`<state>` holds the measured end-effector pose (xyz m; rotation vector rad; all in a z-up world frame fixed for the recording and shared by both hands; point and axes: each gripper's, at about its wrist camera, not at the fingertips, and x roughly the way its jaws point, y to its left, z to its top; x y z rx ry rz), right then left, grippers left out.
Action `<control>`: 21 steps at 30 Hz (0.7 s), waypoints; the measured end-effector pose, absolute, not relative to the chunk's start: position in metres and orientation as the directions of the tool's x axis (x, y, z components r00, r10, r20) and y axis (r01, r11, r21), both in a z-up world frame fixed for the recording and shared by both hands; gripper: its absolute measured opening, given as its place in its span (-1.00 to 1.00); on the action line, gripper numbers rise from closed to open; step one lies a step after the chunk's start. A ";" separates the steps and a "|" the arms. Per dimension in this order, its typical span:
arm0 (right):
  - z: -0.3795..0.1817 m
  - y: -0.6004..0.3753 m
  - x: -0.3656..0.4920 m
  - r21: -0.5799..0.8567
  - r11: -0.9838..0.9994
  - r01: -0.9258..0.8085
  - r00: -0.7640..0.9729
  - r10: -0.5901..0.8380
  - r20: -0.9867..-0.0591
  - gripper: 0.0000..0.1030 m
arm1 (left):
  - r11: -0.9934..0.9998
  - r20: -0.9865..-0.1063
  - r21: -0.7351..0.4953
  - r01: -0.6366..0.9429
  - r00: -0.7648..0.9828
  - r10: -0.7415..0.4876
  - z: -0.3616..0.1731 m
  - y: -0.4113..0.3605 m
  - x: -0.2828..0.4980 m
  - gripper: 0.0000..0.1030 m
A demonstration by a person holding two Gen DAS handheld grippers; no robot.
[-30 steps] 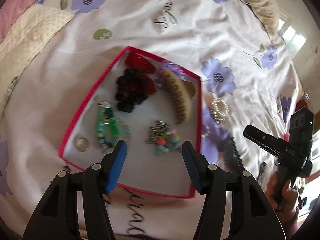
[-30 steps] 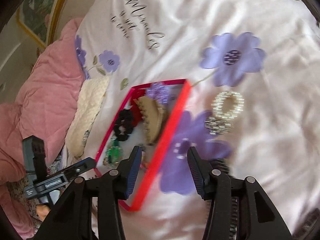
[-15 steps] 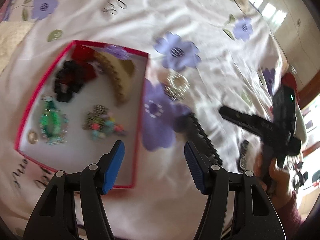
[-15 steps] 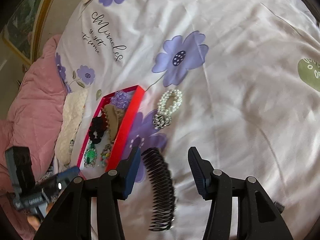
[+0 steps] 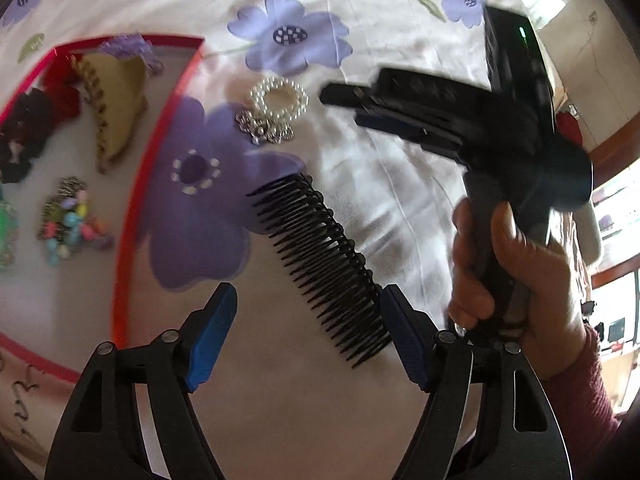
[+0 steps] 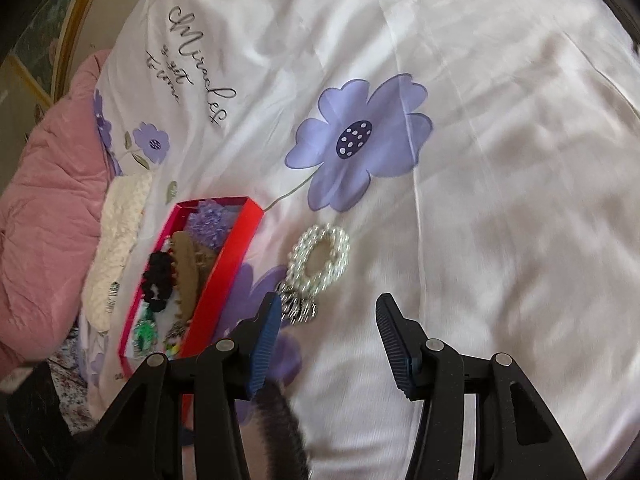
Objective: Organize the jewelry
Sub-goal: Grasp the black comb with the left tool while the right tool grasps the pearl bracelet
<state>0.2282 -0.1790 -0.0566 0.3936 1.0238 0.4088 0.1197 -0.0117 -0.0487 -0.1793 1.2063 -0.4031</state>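
A black hair comb point(image 5: 320, 258) lies on the flowered bedsheet, its near end between the fingers of my open left gripper point(image 5: 308, 320). A pearl bracelet with a silver charm point(image 5: 278, 106) lies beyond it, right of the red tray point(image 5: 158, 140). The tray holds a tan hair claw point(image 5: 114, 96), black scrunchies and bead pieces. My right gripper point(image 6: 326, 332) is open, hovering just short of the pearl bracelet point(image 6: 318, 260); the comb's blurred end point(image 6: 280, 428) shows under its left finger. The red tray point(image 6: 224, 280) lies to its left.
The right gripper's body and the hand holding it point(image 5: 512, 208) fill the right side of the left wrist view, close to the comb. A pink quilt point(image 6: 44, 216) and a cream cloth point(image 6: 116, 248) lie beyond the tray.
My left gripper swung right from over the tray to the comb, which now sits between its fingers. My right gripper moved forward past the comb toward the pearl bracelet.
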 end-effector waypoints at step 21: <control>-0.084 -0.162 0.261 0.476 0.864 -0.168 0.402 0.500 -0.767 -0.78 | 0.926 -0.874 -0.329 0.186 0.310 -0.374 -0.075 -0.028 0.124 -0.23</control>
